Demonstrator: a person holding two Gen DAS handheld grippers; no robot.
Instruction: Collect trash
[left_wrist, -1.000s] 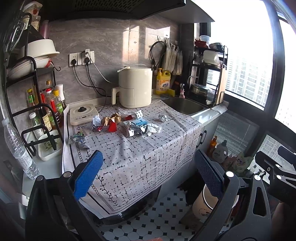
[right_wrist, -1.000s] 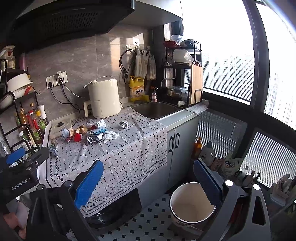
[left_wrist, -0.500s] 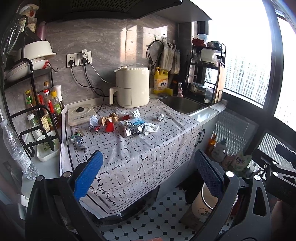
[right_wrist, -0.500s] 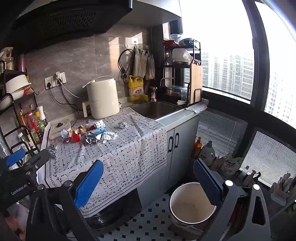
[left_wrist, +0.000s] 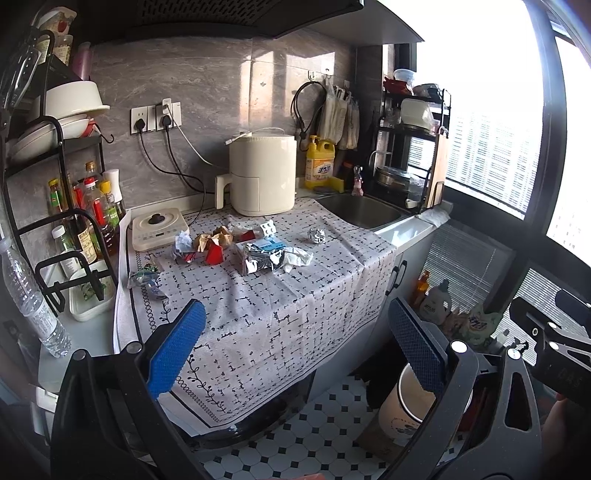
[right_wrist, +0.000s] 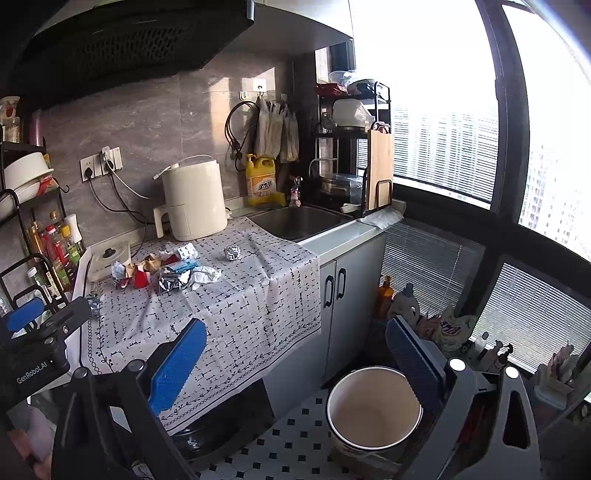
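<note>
Currently, both grippers are held off the near edge of the counter (left_wrist: 55, 332), each with jaws wide apart and holding nothing: the left gripper (left_wrist: 295, 350) faces the cloth-covered surface, and the right gripper (right_wrist: 295, 362) sits further right, above the floor. The trash lies on the patterned cloth (left_wrist: 280, 302) toward the far side: a cluster of red and brown wrappers (left_wrist: 210, 245), a crumpled silver foil packet (left_wrist: 258, 256) with white paper, a blister pack (left_wrist: 267, 229), a foil ball (left_wrist: 316, 235) to the right, and a loose wrapper (left_wrist: 146, 277) at the left edge. The white bin (right_wrist: 373, 404) stands on the floor below the counter's right end, open and apparently vacant. Risk assessment: the cloth is loose and overhangs the near edge, so a jaw that closes too low may pinch fabric and drag the whole cluster. Foil and thin wrappers are likely to deform or slip from a shallow grasp. The cream air fryer (left_wrist: 264, 173) and small hotplate (left_wrist: 157, 229) stand just behind the litter; overreach could strike them.
</note>
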